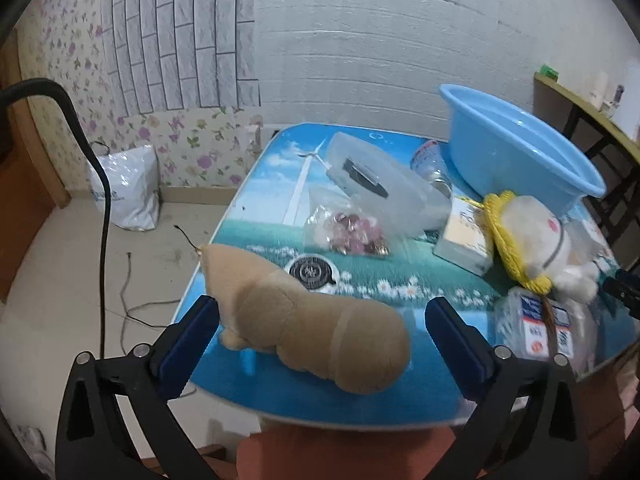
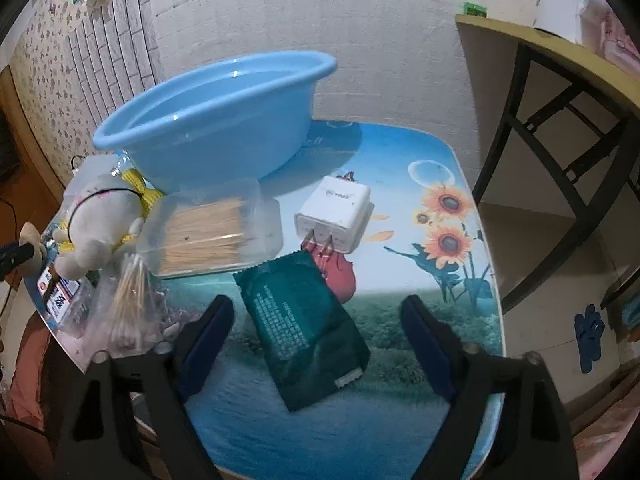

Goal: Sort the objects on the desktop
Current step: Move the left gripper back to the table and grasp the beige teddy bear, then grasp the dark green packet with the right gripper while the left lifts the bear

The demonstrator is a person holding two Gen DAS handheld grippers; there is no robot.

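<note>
A tan plush toy (image 1: 304,316) lies on the printed blue table (image 1: 260,232) near its front edge. My left gripper (image 1: 320,320) is open, its jaws on either side of the plush, not touching it. A dark green packet (image 2: 308,328) lies on the table (image 2: 420,240) between the jaws of my open right gripper (image 2: 318,320). A light blue basin (image 2: 216,120) stands at the back and also shows in the left wrist view (image 1: 516,148). A white plush with a yellow hat (image 1: 532,236) lies beside it, also in the right wrist view (image 2: 100,220).
A clear lidded box (image 1: 380,184), a bag of sweets (image 1: 348,228), a small carton (image 1: 464,240) and a plastic pack (image 1: 536,324) crowd the left view. A toothpick box (image 2: 212,228), a white charger (image 2: 336,212) and a toothpick bag (image 2: 128,304) lie nearby. A shelf (image 2: 560,80) stands right.
</note>
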